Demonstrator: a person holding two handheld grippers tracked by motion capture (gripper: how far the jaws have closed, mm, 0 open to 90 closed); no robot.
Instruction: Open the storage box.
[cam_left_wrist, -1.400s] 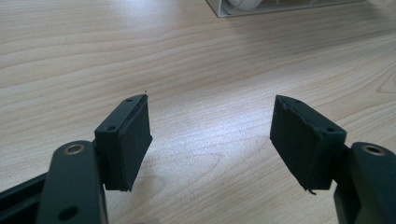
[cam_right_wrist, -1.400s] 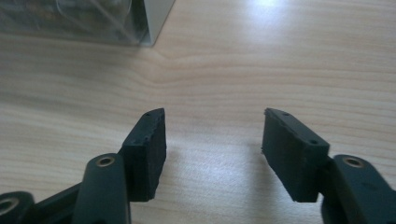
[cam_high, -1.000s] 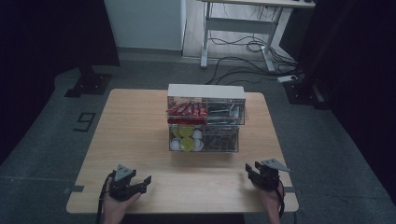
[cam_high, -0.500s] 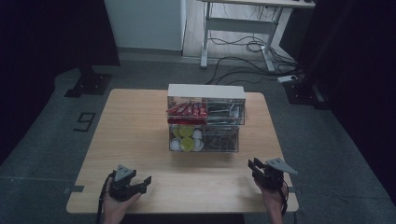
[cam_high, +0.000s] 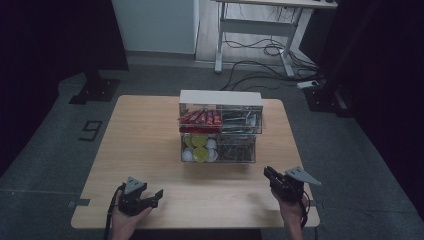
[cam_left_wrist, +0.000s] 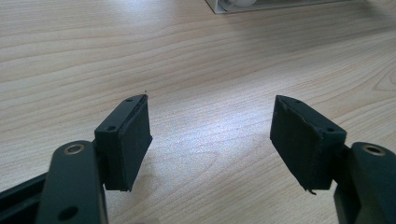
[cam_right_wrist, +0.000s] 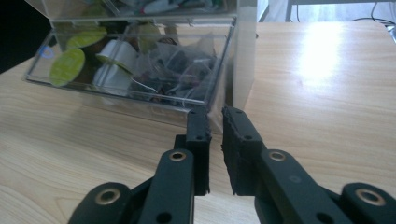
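Right gripper view: right claw (cam_right_wrist: 215, 122) nearly shut

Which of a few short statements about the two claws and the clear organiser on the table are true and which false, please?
1. The left claw has its jaws apart with nothing between them. True.
2. The right claw grips a tea bag. False: its jaws have just been closing, stand nearly together and hold nothing.
3. The clear organiser stands on the wooden table, beyond both claws in the high view. True.
4. The red packets lie in the lower tier. False: they are in the upper tier, above the green-lidded pods.
5. The left claw touches the organiser. False: it is over bare table near the front edge, apart from it.
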